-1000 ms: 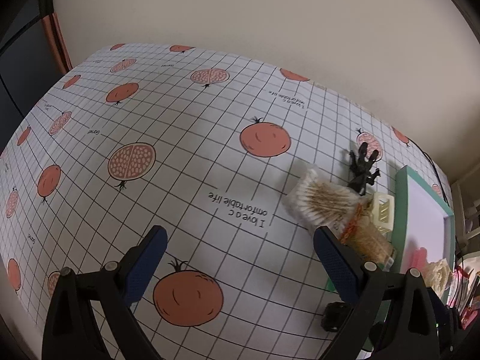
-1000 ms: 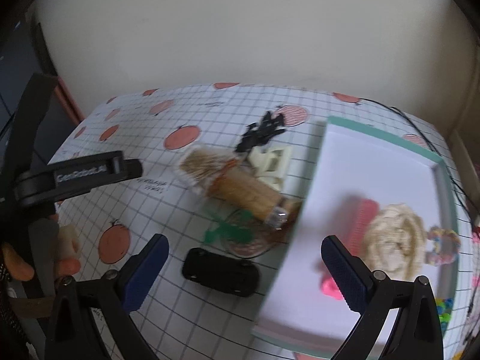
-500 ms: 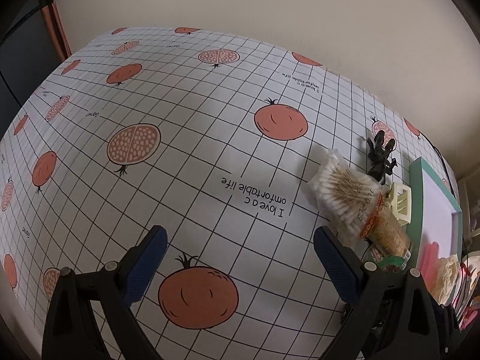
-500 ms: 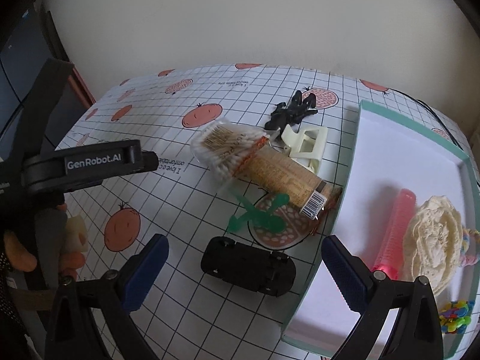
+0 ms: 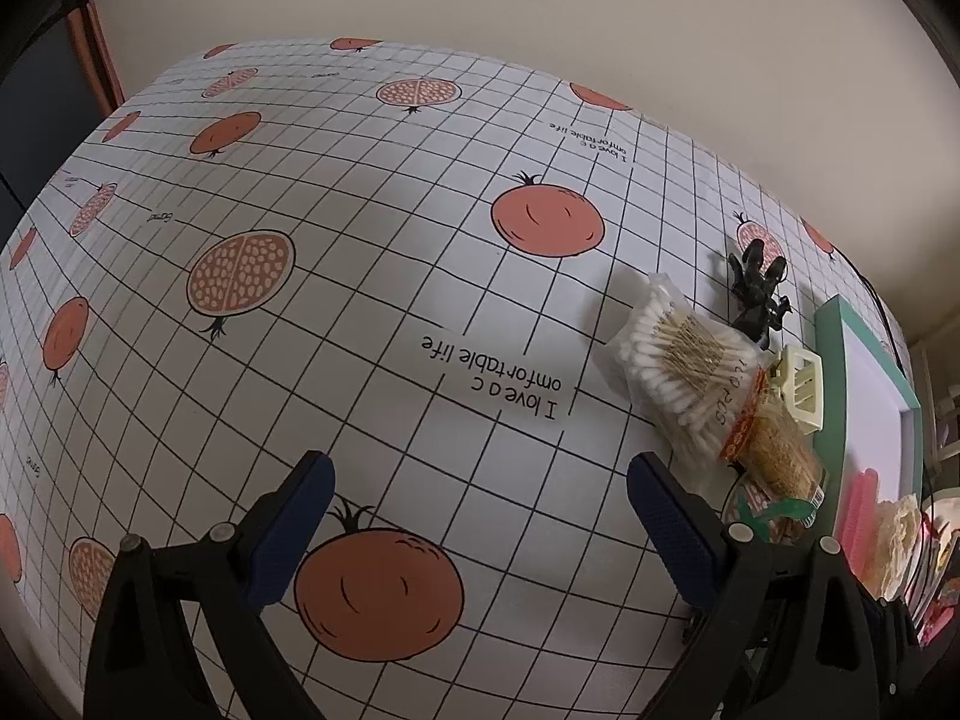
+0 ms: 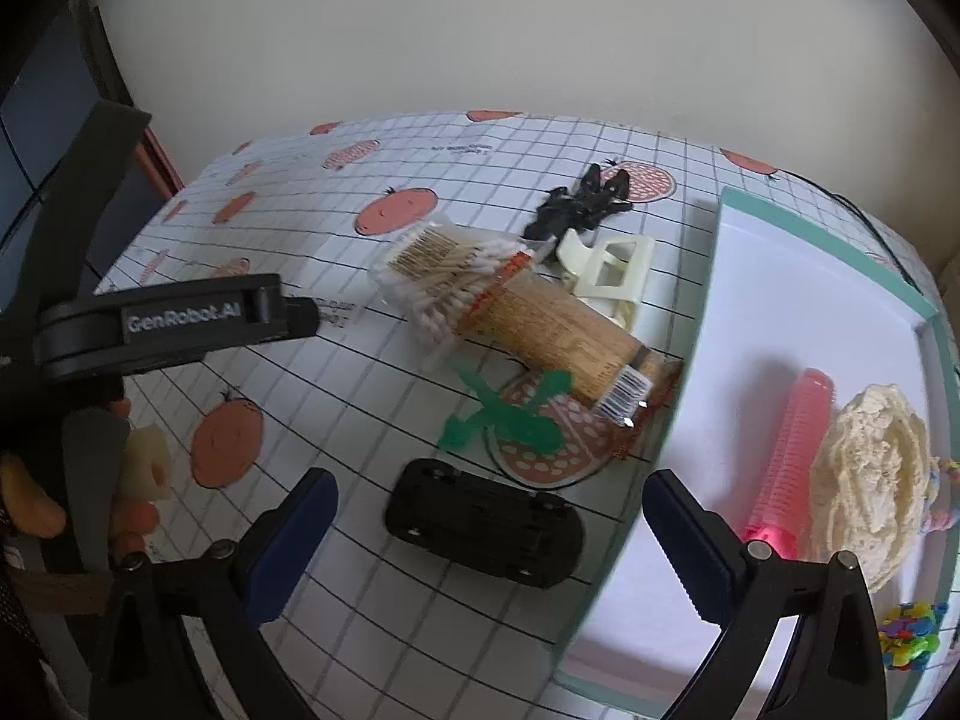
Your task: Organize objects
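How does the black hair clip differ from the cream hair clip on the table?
The black hair clip is dark, thin and spiky; the cream hair clip is pale, broad and blocky with an open rectangular frame. The black hair clip lies farther from the cameras, near the wall; the cream hair clip lies next to the tray. Both rest on the patterned tablecloth, outside the tray, beside each other.

Your left wrist view is looking down along its jaws over the counter point(image 5: 360, 192). Your right view is hovering nearer the tray point(image 6: 780, 276). Both are sharing the cotton swab bag point(image 5: 672, 360) point(image 6: 444, 276).
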A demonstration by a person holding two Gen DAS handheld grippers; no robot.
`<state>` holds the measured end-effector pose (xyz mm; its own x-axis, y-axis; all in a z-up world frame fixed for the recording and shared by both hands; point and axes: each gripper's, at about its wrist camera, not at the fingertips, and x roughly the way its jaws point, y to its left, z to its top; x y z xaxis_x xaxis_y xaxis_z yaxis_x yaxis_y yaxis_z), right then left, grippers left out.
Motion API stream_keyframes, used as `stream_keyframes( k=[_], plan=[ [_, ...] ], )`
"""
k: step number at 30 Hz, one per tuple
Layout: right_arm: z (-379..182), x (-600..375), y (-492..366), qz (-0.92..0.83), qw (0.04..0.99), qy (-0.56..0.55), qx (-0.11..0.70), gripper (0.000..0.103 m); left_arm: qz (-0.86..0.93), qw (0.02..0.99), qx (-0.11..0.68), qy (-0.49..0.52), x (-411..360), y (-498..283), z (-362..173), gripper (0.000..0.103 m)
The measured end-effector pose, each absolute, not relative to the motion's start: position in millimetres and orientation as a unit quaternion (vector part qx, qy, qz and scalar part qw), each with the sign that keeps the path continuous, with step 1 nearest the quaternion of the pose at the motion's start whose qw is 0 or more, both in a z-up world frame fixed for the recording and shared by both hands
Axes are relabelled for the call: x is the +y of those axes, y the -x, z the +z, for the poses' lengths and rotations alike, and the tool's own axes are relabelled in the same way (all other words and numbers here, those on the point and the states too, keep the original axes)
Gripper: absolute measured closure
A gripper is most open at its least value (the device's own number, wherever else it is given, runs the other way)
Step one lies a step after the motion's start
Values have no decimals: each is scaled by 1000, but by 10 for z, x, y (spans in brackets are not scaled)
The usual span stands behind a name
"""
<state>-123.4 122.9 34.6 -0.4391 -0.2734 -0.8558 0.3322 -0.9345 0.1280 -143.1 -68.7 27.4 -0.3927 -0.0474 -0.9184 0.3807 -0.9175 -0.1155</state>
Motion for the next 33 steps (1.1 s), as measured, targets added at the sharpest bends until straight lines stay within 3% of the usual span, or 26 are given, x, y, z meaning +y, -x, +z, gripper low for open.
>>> stream_keyframes(
  k=[18, 33],
  plan=[
    [466, 1147, 1162, -853, 228, -469, 3, 0, -815, 130, 166, -540, -707, 1420, 215, 5],
    [286, 1082, 1187, -835, 219, -504, 26, 0, -812, 124, 169, -544, -722, 1423, 165, 5]
  ],
)
